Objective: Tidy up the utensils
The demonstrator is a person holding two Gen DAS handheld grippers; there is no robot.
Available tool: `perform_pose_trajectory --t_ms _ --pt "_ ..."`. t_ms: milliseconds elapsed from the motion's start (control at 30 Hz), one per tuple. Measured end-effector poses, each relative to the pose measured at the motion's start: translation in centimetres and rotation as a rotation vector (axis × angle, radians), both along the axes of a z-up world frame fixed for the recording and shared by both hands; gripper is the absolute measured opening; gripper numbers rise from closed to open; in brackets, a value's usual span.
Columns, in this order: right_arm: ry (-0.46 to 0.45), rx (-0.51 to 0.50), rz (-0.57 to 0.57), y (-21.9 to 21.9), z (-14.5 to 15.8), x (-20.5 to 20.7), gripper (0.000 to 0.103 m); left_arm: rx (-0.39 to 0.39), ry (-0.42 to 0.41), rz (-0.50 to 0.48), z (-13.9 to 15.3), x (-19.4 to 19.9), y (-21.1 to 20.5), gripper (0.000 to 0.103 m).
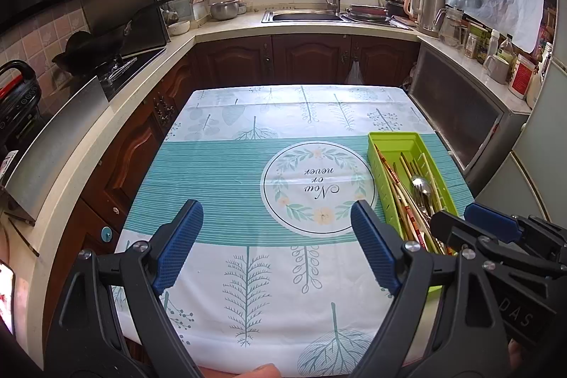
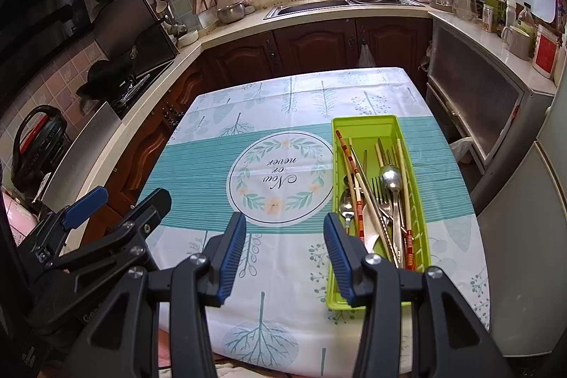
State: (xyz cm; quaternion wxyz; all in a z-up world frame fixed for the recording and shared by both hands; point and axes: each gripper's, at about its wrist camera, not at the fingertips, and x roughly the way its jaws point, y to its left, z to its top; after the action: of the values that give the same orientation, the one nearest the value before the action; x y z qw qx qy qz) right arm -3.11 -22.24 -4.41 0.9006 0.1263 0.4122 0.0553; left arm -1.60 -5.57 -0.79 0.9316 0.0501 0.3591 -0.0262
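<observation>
On the table (image 2: 212,144) with its leafy blue cloth, one green tray (image 2: 368,126) sits at the right side holding two spoons (image 2: 389,178), one fork (image 2: 379,192) and many chopsticks (image 2: 354,165), while the left gripper (image 1: 276,247) and right gripper (image 2: 285,254) hover near, both wide apart and empty.

Your left wrist camera looks down over the desk (image 1: 248,271) toward the window, close in, your right wrist camera beside it faces the same way, both share the green tray (image 2: 365,126) and sink (image 1: 304,16).
</observation>
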Motion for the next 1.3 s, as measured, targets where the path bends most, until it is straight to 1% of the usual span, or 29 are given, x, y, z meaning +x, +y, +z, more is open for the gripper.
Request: perform_pose_trajectory --t_ms 1300 --pt "-0.005 0.000 -0.003 0.42 0.01 -0.16 0.046 0.000 -0.006 0.002 0.01 -0.10 0.14 0.084"
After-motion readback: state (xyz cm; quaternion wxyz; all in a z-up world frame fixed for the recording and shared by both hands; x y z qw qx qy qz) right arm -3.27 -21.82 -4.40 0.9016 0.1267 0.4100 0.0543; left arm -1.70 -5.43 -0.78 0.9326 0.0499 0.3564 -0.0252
